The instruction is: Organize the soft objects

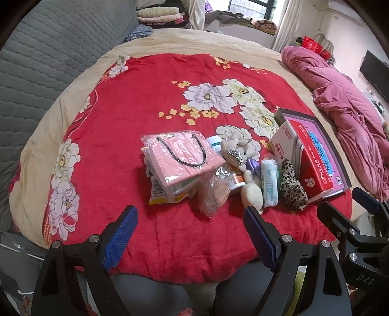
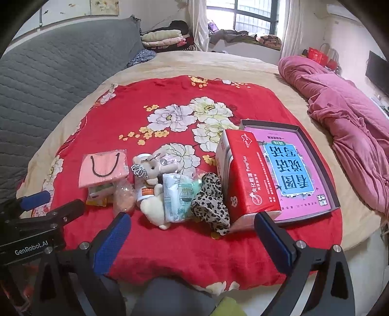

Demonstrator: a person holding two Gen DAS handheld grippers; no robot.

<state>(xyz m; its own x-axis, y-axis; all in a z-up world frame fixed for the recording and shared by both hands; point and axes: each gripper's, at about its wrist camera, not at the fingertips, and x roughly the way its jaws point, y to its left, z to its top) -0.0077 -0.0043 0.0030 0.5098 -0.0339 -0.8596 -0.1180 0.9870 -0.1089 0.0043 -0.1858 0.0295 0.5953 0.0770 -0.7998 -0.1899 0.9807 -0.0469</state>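
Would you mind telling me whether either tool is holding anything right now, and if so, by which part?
Nothing is held. The left tool and right tool both hover open above the red blanket, short of the pile.

Red floral blanket (image 2: pixel 170 102) spread over beige bed cover (image 2: pixel 218 63). Grey quilted headboard (image 2: pixel 48 68) at 10 o'clock, crumpled pink quilt (image 2: pixel 345 116) at 3, folded clothes stack (image 2: pixel 165 37) and window (image 2: pixel 252 17) toward 12.
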